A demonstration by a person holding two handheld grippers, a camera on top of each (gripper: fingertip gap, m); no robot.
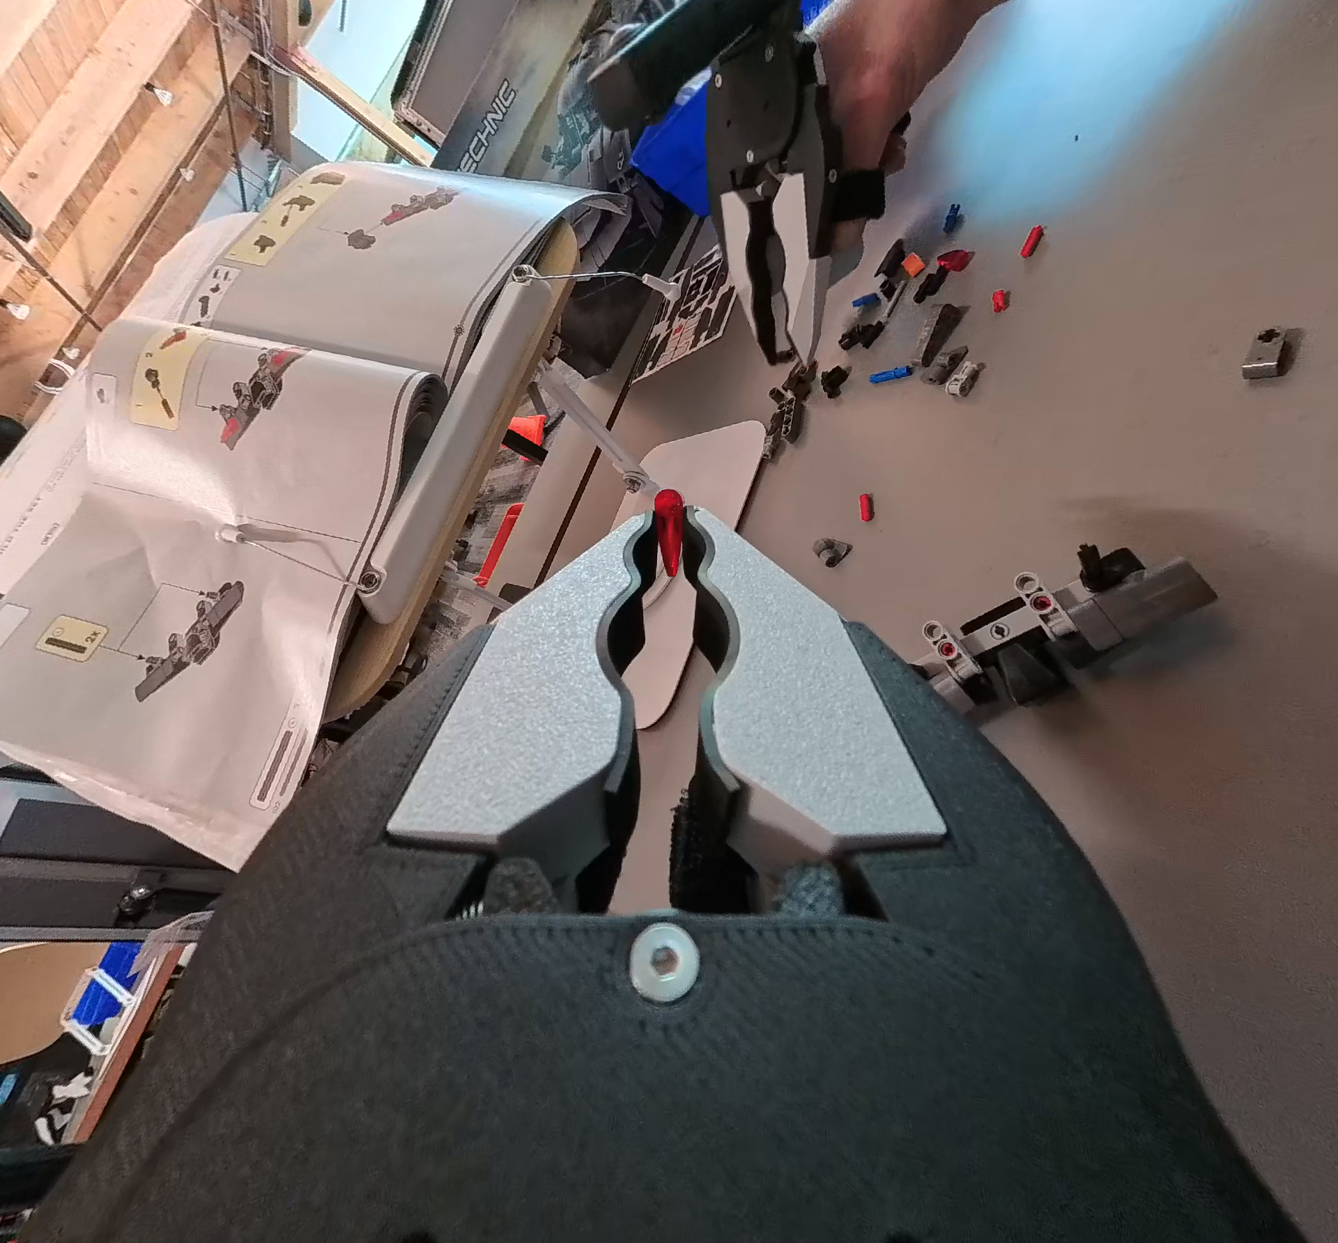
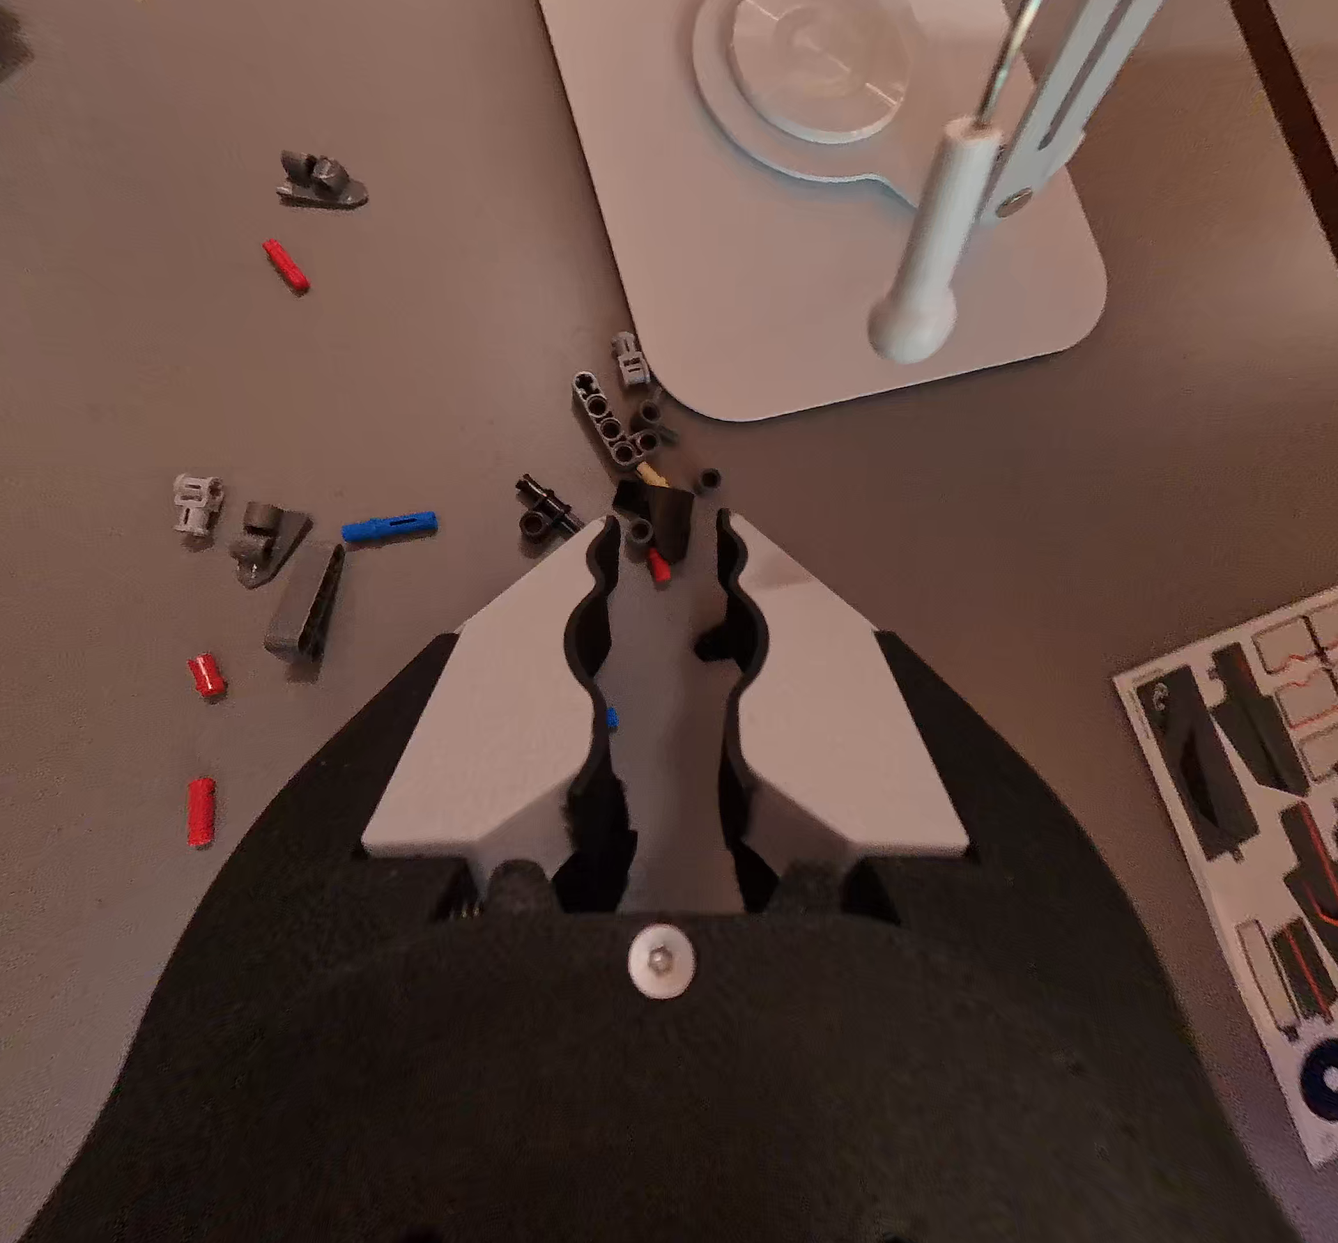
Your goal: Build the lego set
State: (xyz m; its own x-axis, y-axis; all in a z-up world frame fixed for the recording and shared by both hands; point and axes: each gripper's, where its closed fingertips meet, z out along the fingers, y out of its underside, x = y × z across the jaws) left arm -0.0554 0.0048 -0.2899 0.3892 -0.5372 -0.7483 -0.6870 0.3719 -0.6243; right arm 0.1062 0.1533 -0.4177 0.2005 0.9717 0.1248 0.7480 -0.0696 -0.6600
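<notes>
My left gripper [image 1: 667,520] is shut on a translucent red pointed piece [image 1: 667,529], held above the table. A partly built grey and black assembly [image 1: 1042,629] lies on the table to its right. My right gripper [image 2: 665,520] is open and empty, hovering over a small cluster of pieces: a black wedge piece [image 2: 670,517], a small red pin [image 2: 657,565] and a grey beam with holes [image 2: 612,428]. The right gripper also shows in the left wrist view [image 1: 793,347], held by a hand over the loose pieces [image 1: 912,332].
An open instruction booklet [image 1: 239,426] rests on a white stand whose base plate [image 2: 832,267] lies just beyond the cluster. A sticker sheet [image 2: 1260,810] lies at the right. Red pins [image 2: 201,810], a blue pin [image 2: 389,526] and grey pieces [image 2: 304,604] are scattered left. The set's box [image 1: 550,72] stands behind. One gripper's finger ends stand about 25 cm off the other's. To reach the blue pin [image 2: 389,526] in a straight line is about 6 cm for my right fingers, about 20 cm for my left. It is also in sight in the left wrist view [image 1: 891,373].
</notes>
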